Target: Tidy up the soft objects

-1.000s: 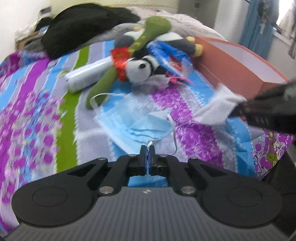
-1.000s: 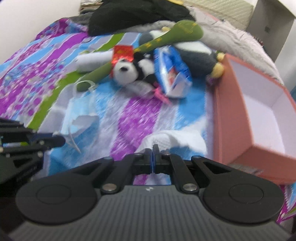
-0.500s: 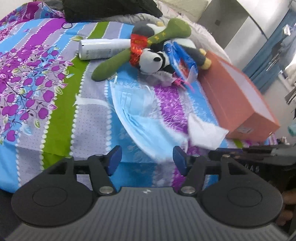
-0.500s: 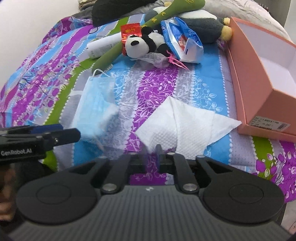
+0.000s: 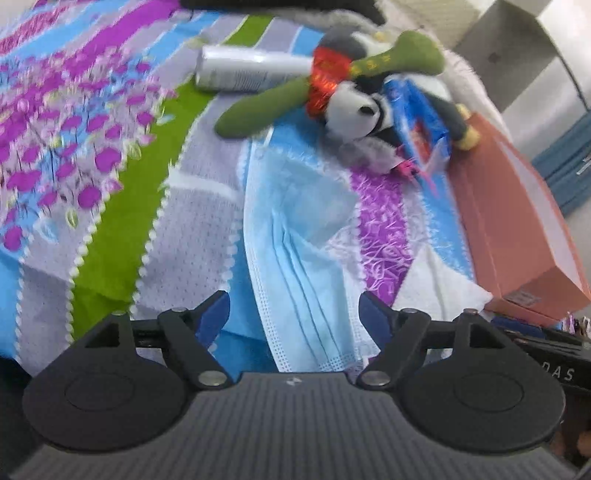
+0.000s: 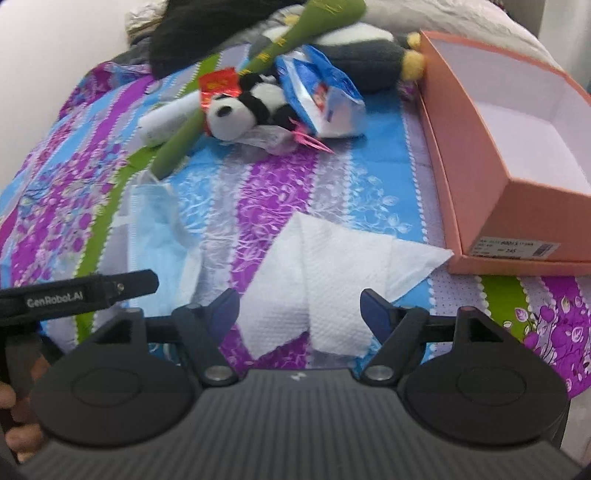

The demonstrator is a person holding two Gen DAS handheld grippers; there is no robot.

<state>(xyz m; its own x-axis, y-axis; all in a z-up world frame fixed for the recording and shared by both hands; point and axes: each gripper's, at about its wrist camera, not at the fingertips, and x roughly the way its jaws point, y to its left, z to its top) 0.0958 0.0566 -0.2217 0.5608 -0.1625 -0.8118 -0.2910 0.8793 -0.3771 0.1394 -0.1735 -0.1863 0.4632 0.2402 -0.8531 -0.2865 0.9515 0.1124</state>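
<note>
A light blue face mask [image 5: 306, 254] lies flat on the striped bedspread, its near end between the jaws of my open, empty left gripper [image 5: 293, 314]. A white tissue [image 6: 332, 273] lies spread on the bed, its near edge between the jaws of my open, empty right gripper [image 6: 299, 308]. The mask also shows in the right wrist view [image 6: 159, 232], and the tissue in the left wrist view [image 5: 439, 284]. A panda plush [image 6: 240, 110], a green plush stick [image 5: 317, 88] and a dark plush [image 6: 362, 59] lie in a heap farther back.
An open orange box [image 6: 476, 155] stands on the bed at the right, white inside. A white can [image 5: 243, 70], a blue snack packet [image 6: 321, 99] and a red packet [image 6: 218, 83] lie with the plush heap. Black clothing [image 6: 207, 33] lies at the far end.
Both grippers have opened: the left let go of the mask, the right let go of the tissue. Both items now lie flat on the bed, and both grippers pulled back.
</note>
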